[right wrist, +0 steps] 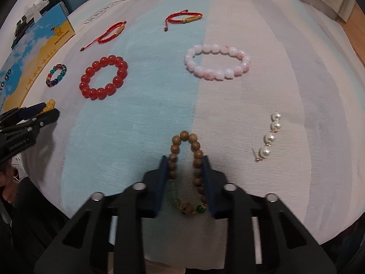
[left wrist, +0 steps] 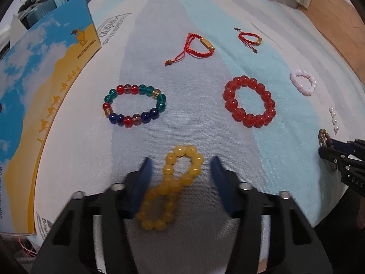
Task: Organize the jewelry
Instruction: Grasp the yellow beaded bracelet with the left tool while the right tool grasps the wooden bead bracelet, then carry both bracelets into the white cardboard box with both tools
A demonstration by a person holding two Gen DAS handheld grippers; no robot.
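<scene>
A yellow bead bracelet (left wrist: 180, 173), twisted into a figure eight, lies on the striped cloth (left wrist: 205, 137) between the jaws of my left gripper (left wrist: 180, 159). Its lower loop touches the left pad, while the right pad stands apart from the beads, so this gripper is open. My right gripper (right wrist: 184, 157) is shut on a brown wooden bead bracelet (right wrist: 186, 137) with green beads at its near end. Both pads press its sides and squeeze it into a narrow loop. The right gripper (left wrist: 328, 148) also shows at the right edge of the left wrist view.
On the cloth lie a multicoloured bead bracelet (left wrist: 134, 105), a red bead bracelet (left wrist: 249, 101), a pink-white bead bracelet (right wrist: 216, 61), two red cord bracelets (left wrist: 200, 45) (left wrist: 249, 38) and a pearl earring (right wrist: 271, 134). A blue and yellow box (left wrist: 45, 91) borders the left side.
</scene>
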